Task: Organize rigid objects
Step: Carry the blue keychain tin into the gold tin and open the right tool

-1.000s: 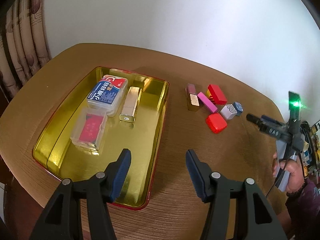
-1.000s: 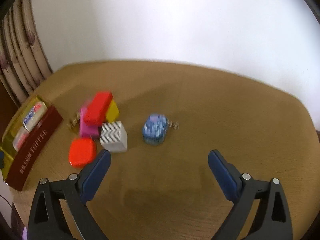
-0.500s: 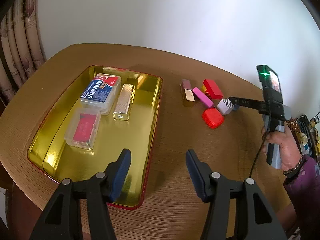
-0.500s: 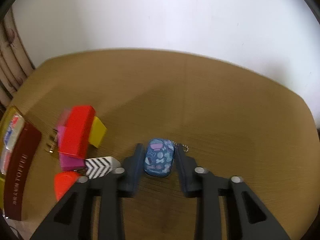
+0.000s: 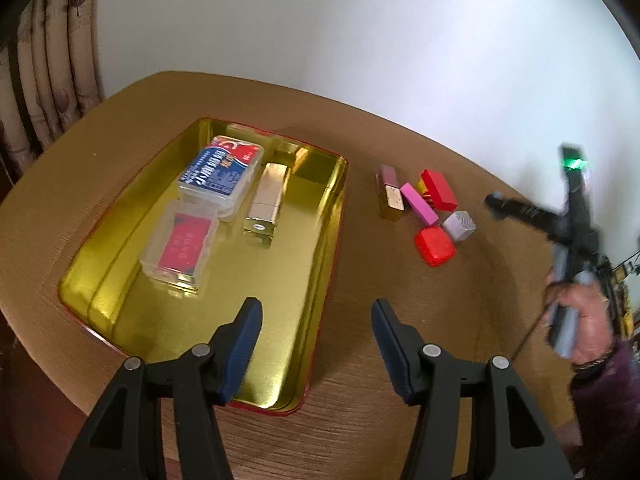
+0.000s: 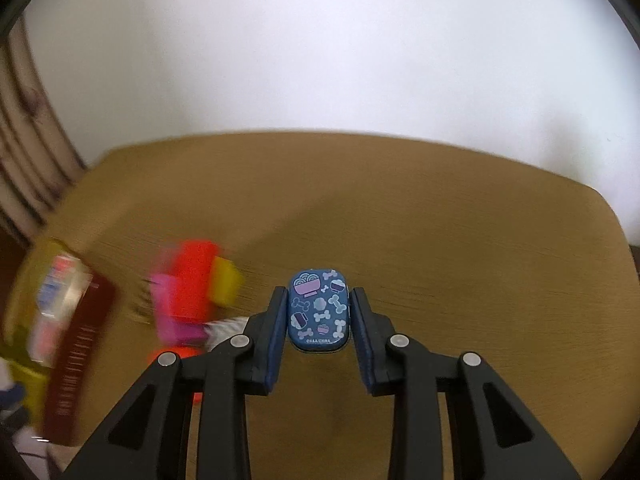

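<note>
The small dark-blue rounded-rectangle tin (image 6: 319,310), printed with pale bones, bowls and a noodle dish, carries the line "©A&A/CHINA" along its near edge. It sits between the blue-padded jaws of the right gripper (image 6: 319,312), which pinch it by its two long sides; its long axis runs straight away from the camera, the printed face up. Whether it is clear of the brown wood-grain tabletop (image 6: 460,248) cannot be told.

Left of it, blurred, lie a red block (image 6: 194,280), a yellow block (image 6: 226,284) and a pink block (image 6: 176,320). Beyond them stands the dark red outer wall of the gold metal tray (image 6: 76,356); its lettering is too smeared to read.

In the left wrist view the left gripper (image 5: 316,344) has its jaws spread wide, holding nothing, over the tray's near right corner. In the tray lie a clear plastic box with a blue-and-red Chinese label (image 5: 220,172), a clear box with a red card (image 5: 180,246) and a gold bar-shaped case (image 5: 266,200), its long axis pointing away.
</note>
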The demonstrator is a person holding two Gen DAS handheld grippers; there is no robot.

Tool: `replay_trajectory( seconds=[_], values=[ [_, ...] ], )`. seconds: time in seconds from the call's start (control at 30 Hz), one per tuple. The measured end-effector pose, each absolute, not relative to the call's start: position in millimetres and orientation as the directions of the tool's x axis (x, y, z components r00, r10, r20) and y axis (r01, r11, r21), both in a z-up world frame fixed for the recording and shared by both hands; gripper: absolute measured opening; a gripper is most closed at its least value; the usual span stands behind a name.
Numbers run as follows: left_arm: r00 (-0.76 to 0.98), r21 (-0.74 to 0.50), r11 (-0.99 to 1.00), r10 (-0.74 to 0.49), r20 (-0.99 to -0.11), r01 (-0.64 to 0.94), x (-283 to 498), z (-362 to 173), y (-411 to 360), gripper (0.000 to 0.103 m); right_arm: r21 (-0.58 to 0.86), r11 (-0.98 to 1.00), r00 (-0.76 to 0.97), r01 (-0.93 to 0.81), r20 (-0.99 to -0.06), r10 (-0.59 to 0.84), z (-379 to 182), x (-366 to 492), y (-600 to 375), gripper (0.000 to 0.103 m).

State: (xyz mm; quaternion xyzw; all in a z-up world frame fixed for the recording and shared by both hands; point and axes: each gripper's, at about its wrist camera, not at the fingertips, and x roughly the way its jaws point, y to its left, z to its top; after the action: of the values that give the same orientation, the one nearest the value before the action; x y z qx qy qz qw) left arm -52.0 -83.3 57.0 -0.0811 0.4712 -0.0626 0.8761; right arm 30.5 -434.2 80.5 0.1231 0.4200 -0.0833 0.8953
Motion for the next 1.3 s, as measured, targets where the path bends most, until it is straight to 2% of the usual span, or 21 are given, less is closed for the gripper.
replay_trajectory(
  seconds=[0.2, 0.4, 0.6, 0.8, 1.03, 1.3],
  values=[
    [0.563, -0.168, 0.986, -0.142, -0.814, 0.005, -59, 61, -72, 0.058, 0.248, 0.969, 0.688, 0.02, -0.706, 0.167, 134, 34, -346, 0.029],
    [0.57, -0.176, 0.982, -0.104, -0.815, -0.072, -63, 64, -43, 0.058, 0.369, 0.923, 0.607, -0.112, -0.71, 0.358, 123, 76, -254, 0.029],
    [0.594, -0.204, 0.97, -0.088, -0.799, -0.131, -65, 67, -20, 0.058, 0.327, 0.943, 0.568, -0.055, -0.767, 0.299, 94, 104, -235, 0.029],
    [0.569, -0.201, 0.972, -0.097, -0.816, -0.123, -63, 60, -16, 0.058, 0.297, 0.955, 0.54, -0.009, -0.802, 0.255, 62, 114, -230, 0.029],
    [0.557, -0.205, 0.972, -0.105, -0.824, -0.119, -59, 55, -19, 0.058, 0.252, 0.968, 0.548, -0.014, -0.808, 0.218, 52, 124, -221, 0.028],
    [0.55, -0.207, 0.97, -0.104, -0.829, -0.128, -57, 50, -17, 0.058, 0.268, 0.963, 0.552, -0.012, -0.802, 0.229, 51, 125, -222, 0.03]
  ],
)
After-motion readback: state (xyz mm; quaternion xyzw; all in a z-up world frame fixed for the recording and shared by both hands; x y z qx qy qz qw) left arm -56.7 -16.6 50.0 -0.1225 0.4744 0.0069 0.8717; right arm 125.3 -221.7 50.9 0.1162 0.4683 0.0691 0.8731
